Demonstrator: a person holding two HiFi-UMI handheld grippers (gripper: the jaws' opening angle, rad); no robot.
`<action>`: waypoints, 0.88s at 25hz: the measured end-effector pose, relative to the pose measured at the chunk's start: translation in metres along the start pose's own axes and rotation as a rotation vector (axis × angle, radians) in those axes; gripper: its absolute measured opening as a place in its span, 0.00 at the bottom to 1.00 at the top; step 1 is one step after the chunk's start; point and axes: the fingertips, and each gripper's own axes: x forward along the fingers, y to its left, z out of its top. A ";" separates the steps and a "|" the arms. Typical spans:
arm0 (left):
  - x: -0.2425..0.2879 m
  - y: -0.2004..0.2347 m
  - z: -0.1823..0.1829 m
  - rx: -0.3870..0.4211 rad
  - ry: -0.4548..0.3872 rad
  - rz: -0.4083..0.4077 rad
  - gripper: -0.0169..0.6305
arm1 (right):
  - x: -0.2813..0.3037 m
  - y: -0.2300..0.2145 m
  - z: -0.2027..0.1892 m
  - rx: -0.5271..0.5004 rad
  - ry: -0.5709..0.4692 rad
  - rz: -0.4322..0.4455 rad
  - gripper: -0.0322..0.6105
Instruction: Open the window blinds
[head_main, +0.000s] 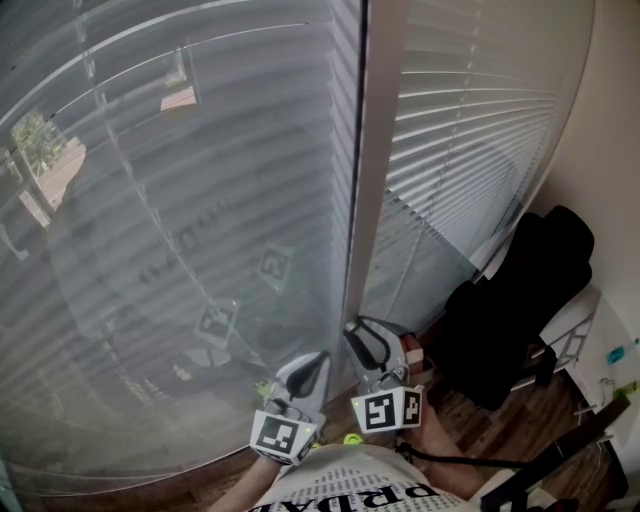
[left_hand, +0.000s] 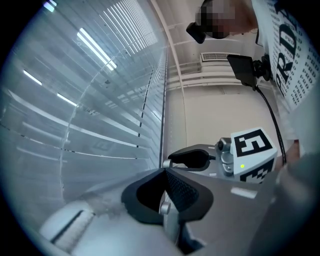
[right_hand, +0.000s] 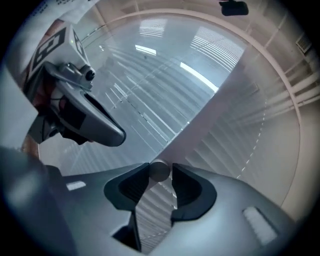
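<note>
**Grippers meet at the foot of the blinds, rod end between the right jaws**

Two hand-held grippers sit low in the centre of the head view, at the base of the pale window post (head_main: 366, 180). The post divides the window blinds (head_main: 200, 210), which fill the upper left and upper right of the frame.

The only writing that can be read is on the person's white shirt (head_main: 365, 488) at the bottom edge. It carries large black letters, with "RD" clear at the upper right of the left gripper view beside rows of print too small to read. The marker cubes (head_main: 391, 408) bear black-and-white square patterns. A black bundle (head_main: 515, 300) stands at the right of the head view; whether it is a bag or a garment, and what it holds, cannot be told.

Only the right gripper view shows a grey rod (right_hand: 159, 170), seen end-on between the jaws of the right gripper (head_main: 362, 345). Those jaws stand slightly apart around it, with a sliver of gap on its right side. Only the left gripper view shows the left gripper (head_main: 308, 372) with its pads brought together on nothing, and a ceiling vent grille (left_hand: 215, 56) at the top. The head view alone shows a tree and a roof through the slats at upper left.
</note>
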 end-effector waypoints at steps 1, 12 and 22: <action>0.000 0.000 0.001 -0.004 -0.004 0.003 0.04 | 0.001 0.001 -0.001 -0.013 0.003 0.005 0.28; 0.000 0.005 0.005 -0.012 -0.011 0.022 0.04 | 0.001 0.002 -0.001 0.014 -0.018 0.006 0.26; 0.002 0.003 0.007 0.004 -0.015 0.018 0.04 | 0.000 -0.001 0.000 0.219 -0.036 0.021 0.26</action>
